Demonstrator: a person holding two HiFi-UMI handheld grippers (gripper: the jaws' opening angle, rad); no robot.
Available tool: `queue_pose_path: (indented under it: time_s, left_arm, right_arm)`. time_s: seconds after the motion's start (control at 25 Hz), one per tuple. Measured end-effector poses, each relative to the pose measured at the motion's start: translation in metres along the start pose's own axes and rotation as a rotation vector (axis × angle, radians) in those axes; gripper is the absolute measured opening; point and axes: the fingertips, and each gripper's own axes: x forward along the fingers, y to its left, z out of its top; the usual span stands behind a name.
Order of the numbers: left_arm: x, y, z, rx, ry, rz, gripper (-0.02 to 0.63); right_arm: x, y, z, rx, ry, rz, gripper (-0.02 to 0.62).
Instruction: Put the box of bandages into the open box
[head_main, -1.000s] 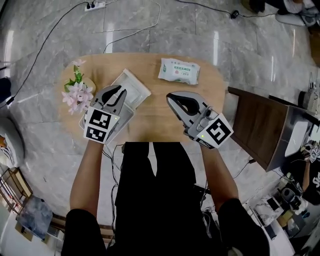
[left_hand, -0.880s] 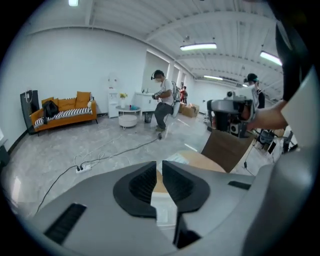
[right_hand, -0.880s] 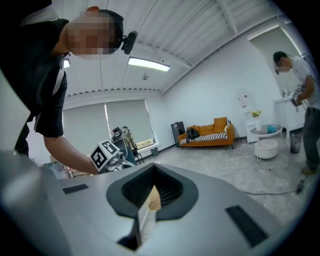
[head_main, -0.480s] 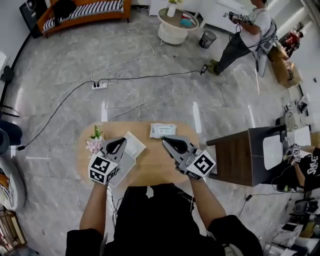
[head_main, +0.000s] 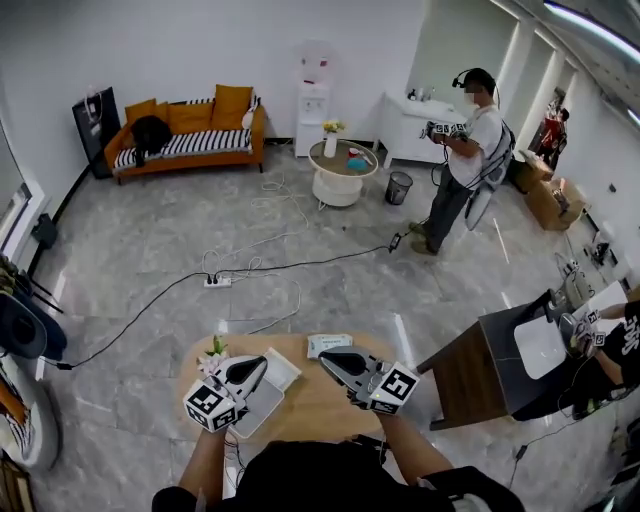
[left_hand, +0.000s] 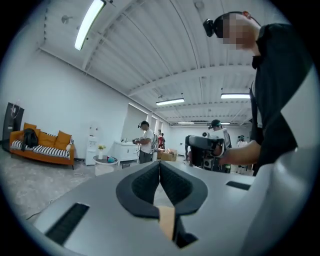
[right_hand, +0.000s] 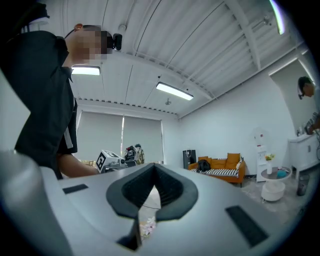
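At the bottom of the head view, both grippers are held over the wooden table. My left gripper is shut and empty, above the white open box. To its right, my right gripper is also shut and empty. A white and green pack lies flat at the table's far edge, beyond both grippers. In the left gripper view my left gripper points level into the room, pads together. My right gripper does the same in the right gripper view.
Pink flowers stand at the table's left edge. A dark desk is close on the right. Cables and a power strip lie on the floor beyond. Farther off are a round white table, an orange sofa and a standing person.
The head view has swung up from the table top to take in the whole room. My left gripper's jaws have closed on nothing. Both grippers remain over the table.
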Motion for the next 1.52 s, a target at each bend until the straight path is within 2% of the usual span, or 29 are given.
queue_pose_path:
  time_s: [0.16, 0.36, 0.6, 0.8, 1.04, 1.2, 1.52]
  left_arm:
    - [-0.020, -0.046, 0.010, -0.046, -0.085, -0.001, 0.017]
    - [-0.055, -0.120, 0.001, -0.068, -0.148, 0.028, 0.018]
    - [-0.100, -0.205, -0.021, -0.093, -0.101, 0.043, 0.018]
    - [-0.128, -0.258, -0.023, -0.054, -0.114, 0.032, 0.018]
    - [-0.147, -0.283, -0.010, -0.065, -0.164, -0.030, 0.017]
    - [-0.159, -0.295, -0.009, -0.075, -0.191, -0.063, 0.017]
    - [-0.221, -0.329, -0.020, -0.113, -0.140, -0.180, 0.018]
  right_arm:
    - [-0.028, 0.045, 0.017, 0.001, -0.045, 0.062, 0.011]
    - [-0.084, 0.115, 0.022, -0.006, -0.088, 0.115, 0.011]
    - [-0.146, 0.180, -0.005, 0.103, -0.093, 0.101, 0.011]
    - [-0.168, 0.225, -0.010, 0.155, -0.120, 0.129, 0.011]
    - [-0.168, 0.264, -0.004, 0.135, -0.124, 0.148, 0.011]
    - [-0.169, 0.288, 0.000, 0.112, -0.109, 0.131, 0.011]
    - [-0.145, 0.362, 0.004, 0.103, -0.086, 0.101, 0.011]
